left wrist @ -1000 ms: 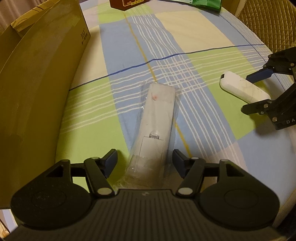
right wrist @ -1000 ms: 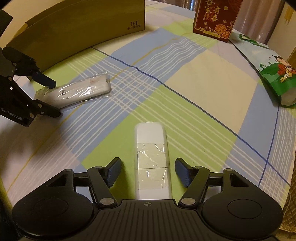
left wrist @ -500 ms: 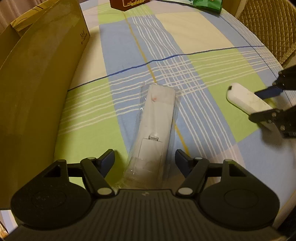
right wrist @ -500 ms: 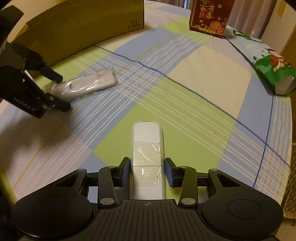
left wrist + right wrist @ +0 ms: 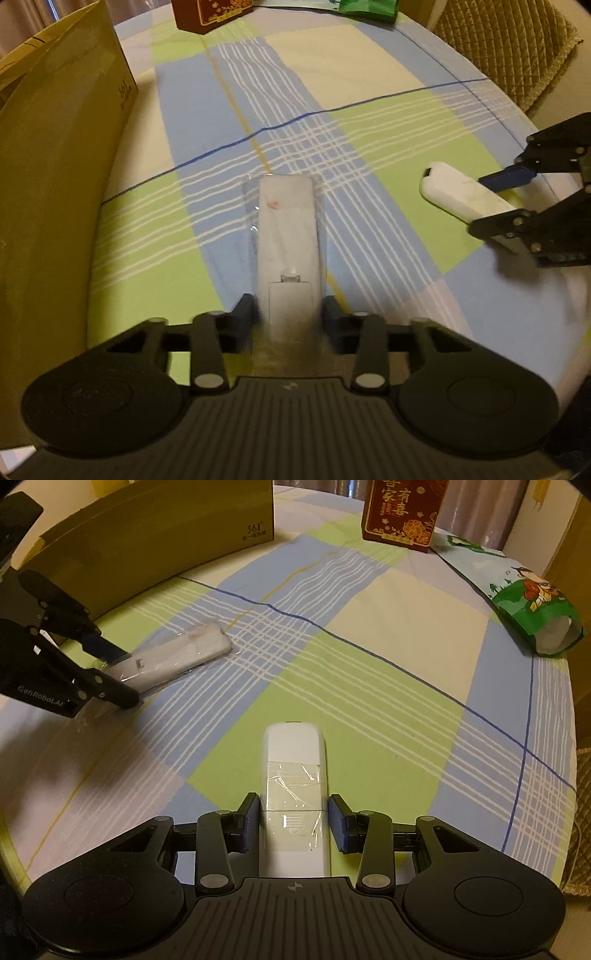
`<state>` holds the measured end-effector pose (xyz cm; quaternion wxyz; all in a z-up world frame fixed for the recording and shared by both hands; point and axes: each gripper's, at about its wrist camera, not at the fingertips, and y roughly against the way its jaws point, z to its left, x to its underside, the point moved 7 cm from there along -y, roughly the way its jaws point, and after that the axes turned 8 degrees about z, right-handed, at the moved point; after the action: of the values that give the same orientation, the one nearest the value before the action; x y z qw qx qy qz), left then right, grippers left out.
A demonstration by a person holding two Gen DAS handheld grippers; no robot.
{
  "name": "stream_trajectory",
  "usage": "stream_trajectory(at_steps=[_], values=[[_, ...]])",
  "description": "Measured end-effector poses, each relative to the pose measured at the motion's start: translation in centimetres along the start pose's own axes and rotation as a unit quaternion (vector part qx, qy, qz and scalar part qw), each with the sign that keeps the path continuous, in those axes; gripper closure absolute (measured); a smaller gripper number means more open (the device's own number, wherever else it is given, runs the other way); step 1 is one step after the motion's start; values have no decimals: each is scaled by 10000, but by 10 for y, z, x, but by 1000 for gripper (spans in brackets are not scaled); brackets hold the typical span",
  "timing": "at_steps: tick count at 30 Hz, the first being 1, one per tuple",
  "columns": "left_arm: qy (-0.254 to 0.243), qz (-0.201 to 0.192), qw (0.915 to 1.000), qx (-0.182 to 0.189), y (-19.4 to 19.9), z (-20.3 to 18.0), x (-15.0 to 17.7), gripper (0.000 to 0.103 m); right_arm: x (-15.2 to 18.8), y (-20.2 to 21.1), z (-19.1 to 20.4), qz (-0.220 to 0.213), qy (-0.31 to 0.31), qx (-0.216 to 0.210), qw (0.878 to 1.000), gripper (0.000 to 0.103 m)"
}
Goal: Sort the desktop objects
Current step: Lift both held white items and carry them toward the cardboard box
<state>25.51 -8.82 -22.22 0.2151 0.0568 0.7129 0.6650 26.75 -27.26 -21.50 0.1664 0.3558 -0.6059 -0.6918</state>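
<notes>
The bagged white remote (image 5: pixel 286 240) is clamped at its near end by the left gripper (image 5: pixel 288 314), its long axis running straight out along the fingers, toward the far side of the plaid tablecloth (image 5: pixel 369 92). The taped white remote (image 5: pixel 293 786) is likewise pinched narrow in the right gripper (image 5: pixel 293 821) — lengthwise. The cardboard box (image 5: pixel 55 184) is nearest the left gripper.

A white remote in a clear plastic sleeve (image 5: pixel 288 240) lies lengthwise between the left hand-held gripper's (image 5: pixel 289 312) fingers. A bare white remote with taped back (image 5: pixel 293 794) lies lengthwise between the right hand-held gripper's (image 5: pixel 293 821) fingers.
</notes>
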Motion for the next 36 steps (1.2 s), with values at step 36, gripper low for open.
stream_trajectory(at_steps=[36], values=[[141, 293, 9993, 178, 11, -9, 52, 70, 22, 27, -1, -118, -1710, -1091, 9791, 64]])
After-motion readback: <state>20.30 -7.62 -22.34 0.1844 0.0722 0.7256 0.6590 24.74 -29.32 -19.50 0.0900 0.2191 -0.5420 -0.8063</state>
